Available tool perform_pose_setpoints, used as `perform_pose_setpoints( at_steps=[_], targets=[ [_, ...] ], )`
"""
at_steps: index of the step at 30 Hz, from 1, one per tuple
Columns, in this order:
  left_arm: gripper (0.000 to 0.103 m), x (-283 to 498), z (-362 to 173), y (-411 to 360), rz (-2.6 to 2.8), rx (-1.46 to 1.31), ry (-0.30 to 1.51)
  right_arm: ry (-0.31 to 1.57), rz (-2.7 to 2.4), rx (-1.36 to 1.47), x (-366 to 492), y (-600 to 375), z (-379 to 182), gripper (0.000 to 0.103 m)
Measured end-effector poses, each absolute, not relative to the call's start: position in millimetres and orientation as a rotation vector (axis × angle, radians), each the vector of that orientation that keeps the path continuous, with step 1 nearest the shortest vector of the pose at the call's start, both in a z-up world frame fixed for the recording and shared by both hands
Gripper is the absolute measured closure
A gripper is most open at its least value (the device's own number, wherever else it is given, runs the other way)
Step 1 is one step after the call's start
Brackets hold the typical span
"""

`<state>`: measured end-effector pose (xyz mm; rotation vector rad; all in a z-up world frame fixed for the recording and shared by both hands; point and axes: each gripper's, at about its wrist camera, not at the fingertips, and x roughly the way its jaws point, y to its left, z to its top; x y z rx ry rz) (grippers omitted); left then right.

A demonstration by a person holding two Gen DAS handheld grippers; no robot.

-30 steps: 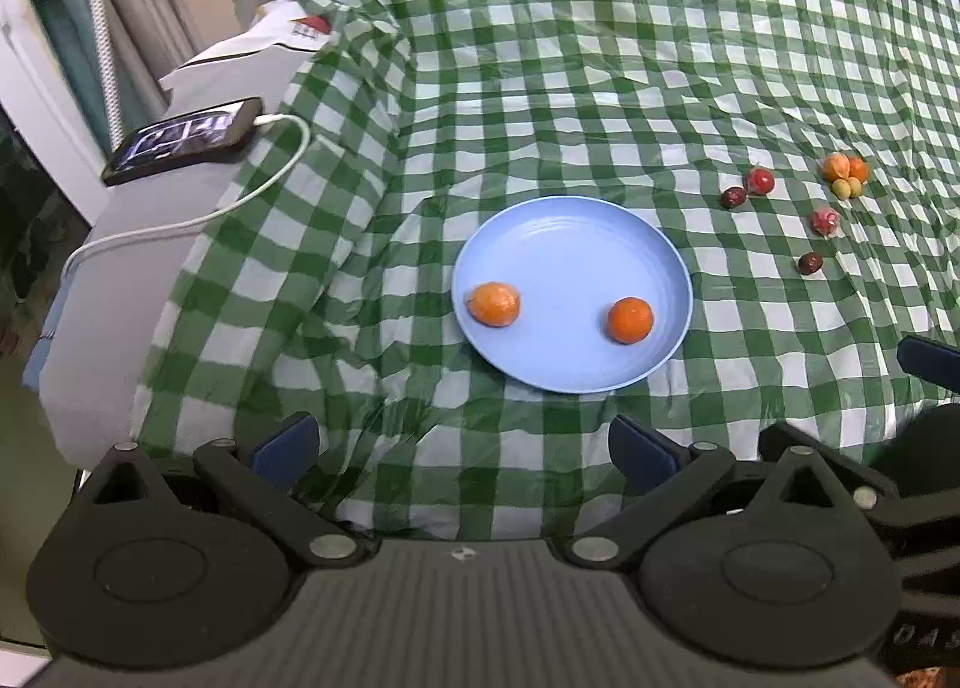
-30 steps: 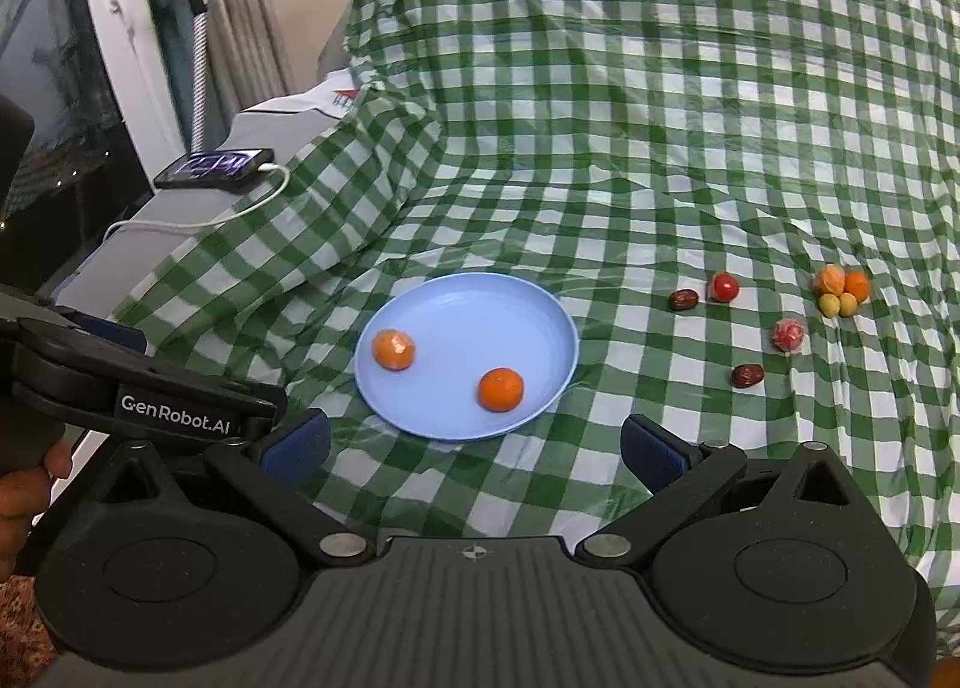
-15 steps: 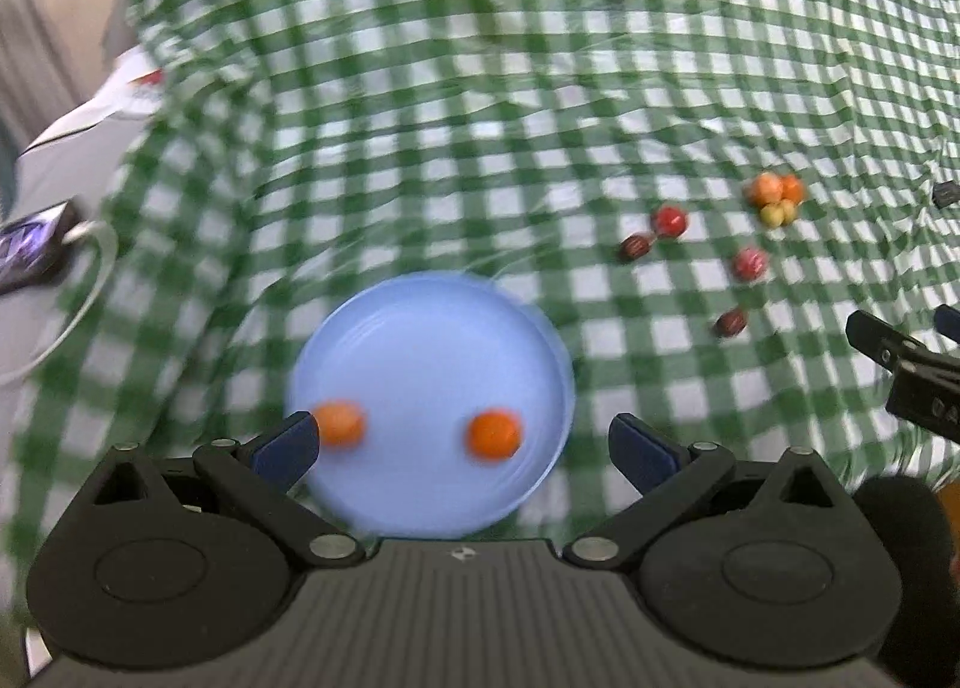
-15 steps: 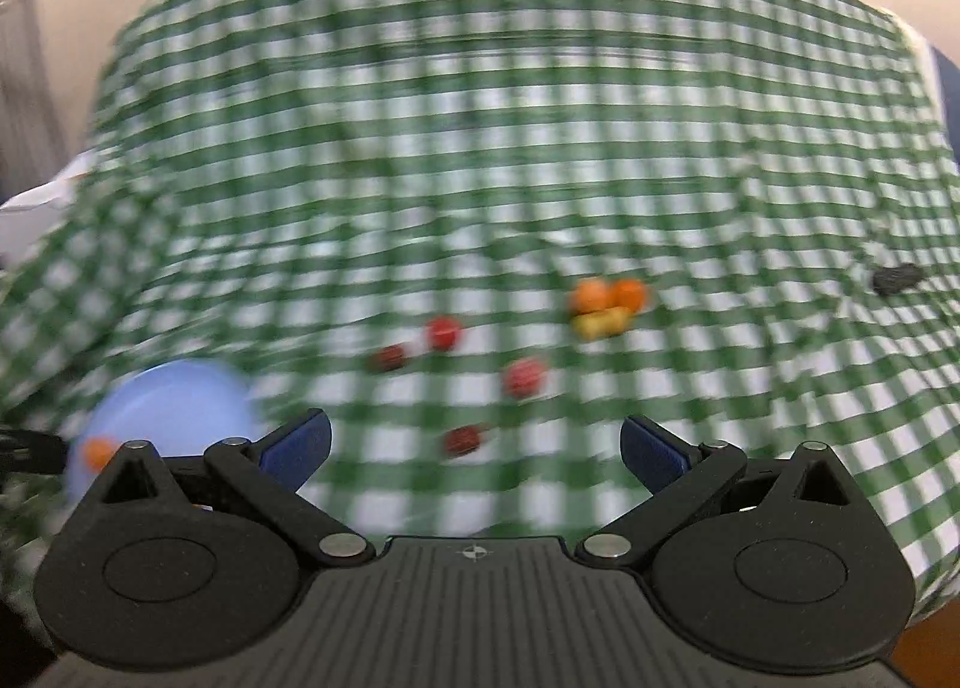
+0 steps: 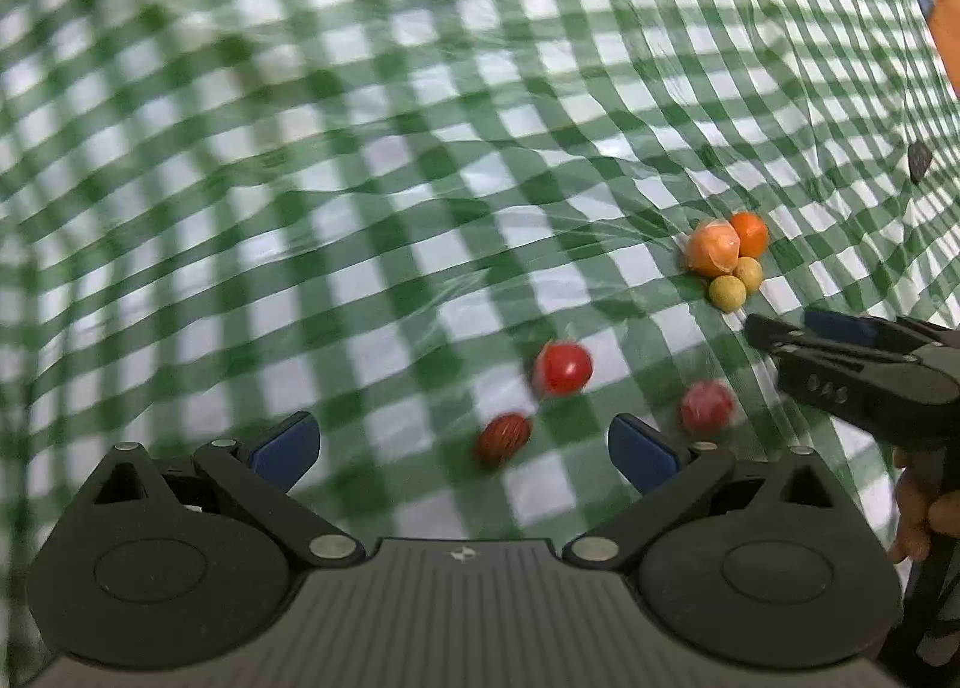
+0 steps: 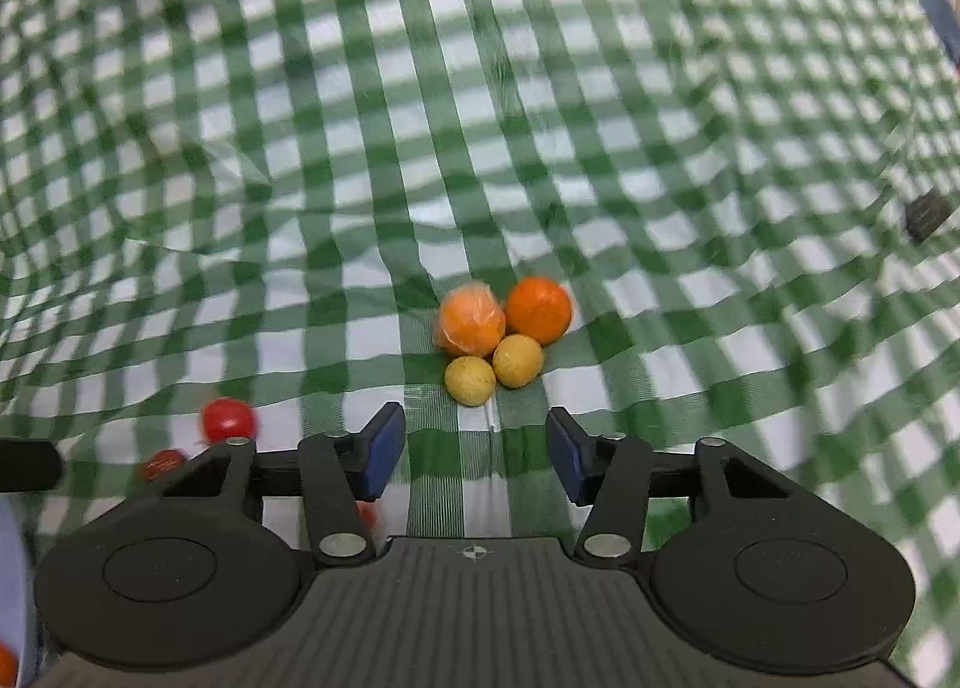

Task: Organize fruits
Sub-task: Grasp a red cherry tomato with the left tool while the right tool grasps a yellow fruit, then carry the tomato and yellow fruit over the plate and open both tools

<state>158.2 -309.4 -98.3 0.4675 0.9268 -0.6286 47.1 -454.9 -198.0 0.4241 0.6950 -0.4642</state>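
Several small fruits lie loose on the green checked cloth. My left gripper [image 5: 462,445] is open and low over the cloth. A dark red date [image 5: 503,436] lies between its blue pads without touching them. A red tomato [image 5: 563,368] sits just beyond, and a red wrapped fruit [image 5: 707,413] lies outside the right finger. My right gripper [image 6: 475,448] has its jaws closing with nothing between them. It faces a cluster of a wrapped orange [image 6: 471,325], a bare orange [image 6: 538,308] and two yellow fruits [image 6: 470,380], the nearest a little ahead of its tips.
The right gripper [image 5: 780,331] and the hand holding it come in from the right of the left wrist view, near the cluster [image 5: 726,262]. A sliver of the blue plate [image 6: 9,568] shows at far left. A small dark object [image 6: 927,214] lies on the cloth at right.
Both grippers have swung right, away from the blue plate, and dropped closer to the loose fruits. The right gripper's jaws have narrowed. The left jaws stay wide.
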Motion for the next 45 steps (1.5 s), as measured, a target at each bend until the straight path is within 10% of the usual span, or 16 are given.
perform_pose_setpoints(
  at_steps=[11,16,45],
  targets=[
    [0.021,199,-159,-357,-0.745,0.502,1.04,0.693,-0.492,0.405,91,-452,-225,0.069],
    [0.073,194,-159,-361,-0.825,0.512,1.045,0.696,-0.497,0.385,88,-453,-223,0.076],
    [0.073,88,-16,-162,-0.578,0.24,1.031,0.65,-0.185,0.492,-12,-331,-71,0.076]
  ],
)
